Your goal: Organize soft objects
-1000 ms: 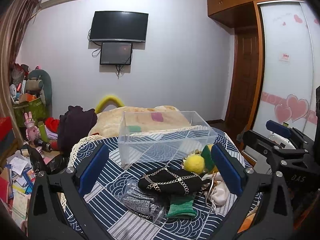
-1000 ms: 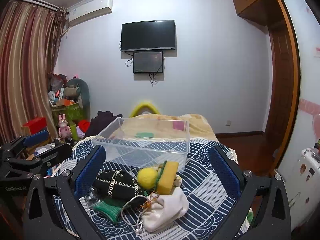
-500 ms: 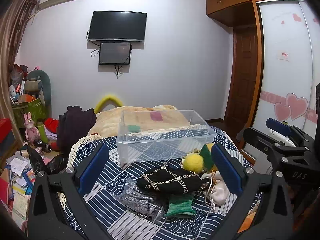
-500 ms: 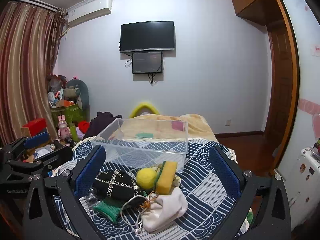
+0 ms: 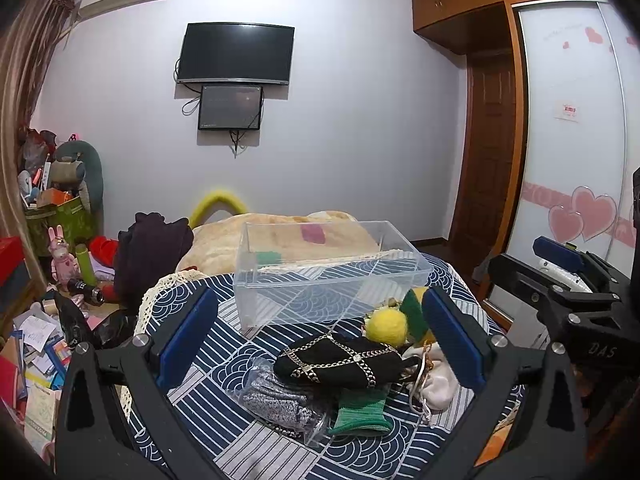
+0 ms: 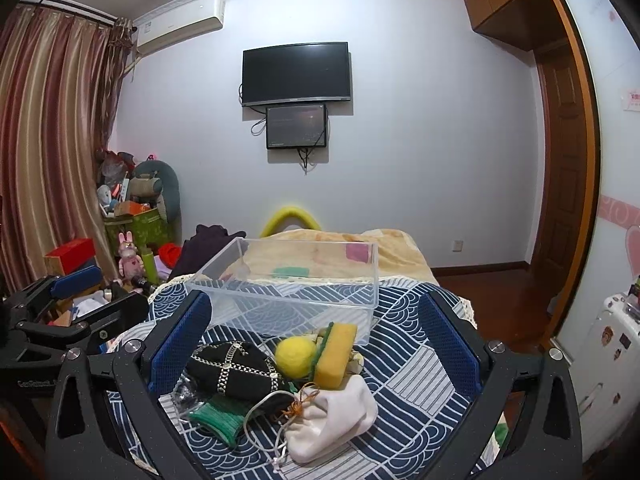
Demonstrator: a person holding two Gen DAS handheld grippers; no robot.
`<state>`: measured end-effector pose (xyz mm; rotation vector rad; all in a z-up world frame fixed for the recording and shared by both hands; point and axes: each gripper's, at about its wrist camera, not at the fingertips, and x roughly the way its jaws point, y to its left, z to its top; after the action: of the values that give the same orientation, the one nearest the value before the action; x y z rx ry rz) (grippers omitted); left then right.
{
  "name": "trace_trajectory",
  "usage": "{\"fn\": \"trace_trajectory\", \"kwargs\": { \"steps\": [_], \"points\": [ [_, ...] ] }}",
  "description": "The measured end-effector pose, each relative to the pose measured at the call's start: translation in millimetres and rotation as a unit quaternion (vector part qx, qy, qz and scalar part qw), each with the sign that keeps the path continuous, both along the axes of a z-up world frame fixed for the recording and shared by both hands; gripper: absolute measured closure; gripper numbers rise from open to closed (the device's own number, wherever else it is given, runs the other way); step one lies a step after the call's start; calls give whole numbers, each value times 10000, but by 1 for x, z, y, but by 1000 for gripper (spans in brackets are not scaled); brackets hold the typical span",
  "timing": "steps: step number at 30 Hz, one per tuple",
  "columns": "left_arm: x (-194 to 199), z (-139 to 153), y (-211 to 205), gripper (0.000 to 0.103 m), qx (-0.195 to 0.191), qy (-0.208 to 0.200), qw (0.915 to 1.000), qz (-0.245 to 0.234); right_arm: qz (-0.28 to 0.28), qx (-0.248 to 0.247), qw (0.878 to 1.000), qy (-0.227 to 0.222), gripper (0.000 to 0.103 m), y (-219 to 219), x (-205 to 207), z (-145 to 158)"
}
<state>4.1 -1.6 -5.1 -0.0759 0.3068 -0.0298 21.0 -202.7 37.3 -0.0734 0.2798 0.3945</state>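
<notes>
Both tools are held wide apart over the bench, gripping nothing: the left tool (image 5: 320, 336) and the right tool (image 6: 316, 336) each frame the same small heap on the blue patterned cloth (image 6: 416, 364). In that heap a black pouch with chain trim (image 6: 234, 368) lies on a green knit piece (image 6: 218, 416), touching a yellow felt ball (image 6: 296, 356) and a yellow sponge (image 6: 336, 354). A white drawstring bag (image 6: 336, 420) sits nearest the right tool. A grey glittery packet (image 5: 276, 400) lies beside the pouch. Behind them stands a clear plastic box (image 5: 332, 276).
</notes>
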Motion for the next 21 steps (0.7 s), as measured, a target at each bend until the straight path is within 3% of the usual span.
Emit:
{"fn": "trace_trajectory", "kwargs": {
  "steps": [21],
  "points": [
    [16, -10, 0, 0, 8, 202, 9998, -93, -96, 33, 9997, 211, 0, -6, 22, -13]
  ]
}}
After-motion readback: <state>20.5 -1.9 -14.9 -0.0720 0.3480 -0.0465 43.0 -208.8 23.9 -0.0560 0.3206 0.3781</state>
